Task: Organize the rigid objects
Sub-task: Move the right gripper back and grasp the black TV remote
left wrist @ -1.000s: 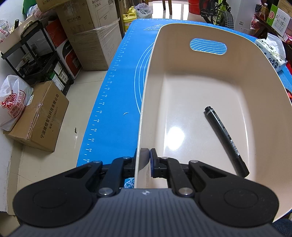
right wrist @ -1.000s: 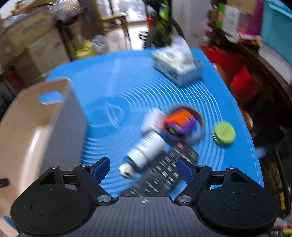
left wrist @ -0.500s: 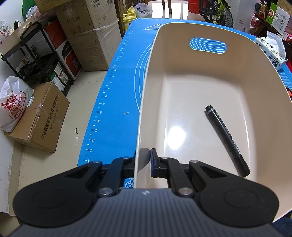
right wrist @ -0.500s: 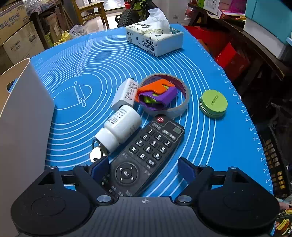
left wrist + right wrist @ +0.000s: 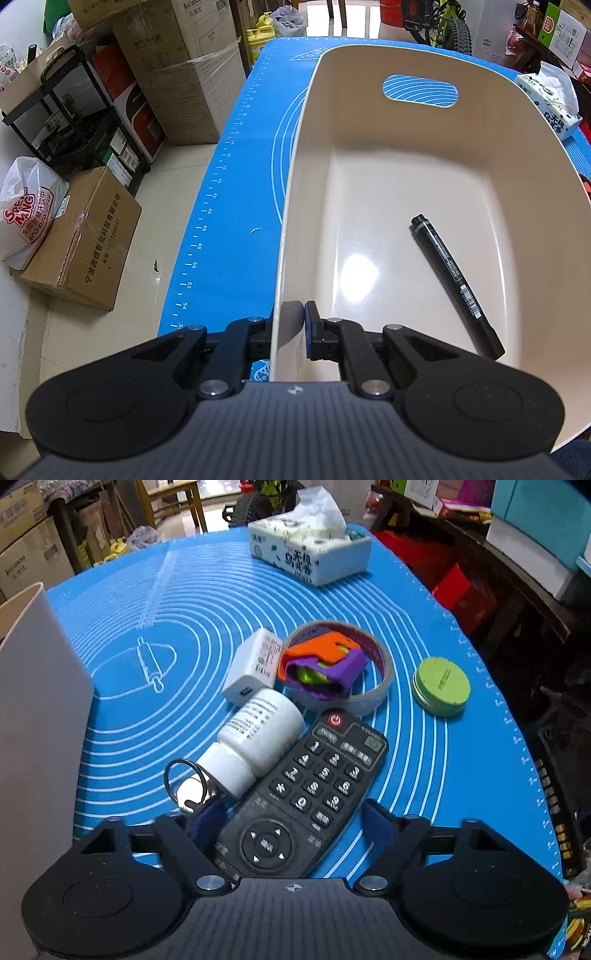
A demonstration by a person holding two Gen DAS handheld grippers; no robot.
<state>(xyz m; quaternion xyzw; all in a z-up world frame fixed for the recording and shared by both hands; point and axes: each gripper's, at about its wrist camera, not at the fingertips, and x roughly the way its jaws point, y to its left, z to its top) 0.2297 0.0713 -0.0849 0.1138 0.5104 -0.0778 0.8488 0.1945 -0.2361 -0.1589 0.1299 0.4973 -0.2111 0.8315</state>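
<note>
My left gripper is shut on the near rim of a beige plastic bin, which holds a black marker. My right gripper is open, its jaws on either side of a black remote control lying on the blue mat. Beside the remote lie a white pill bottle, a key ring, a white charger, an orange and purple toy inside a tape roll, and a green round tin.
The bin's outer wall stands at the left of the right wrist view. A tissue box sits at the mat's far side. Cardboard boxes and a black rack stand on the floor left of the table.
My right gripper has swung from a blurred high view down and forward, so the remote now lies between its open jaws. My left gripper has held still on the bin rim.
</note>
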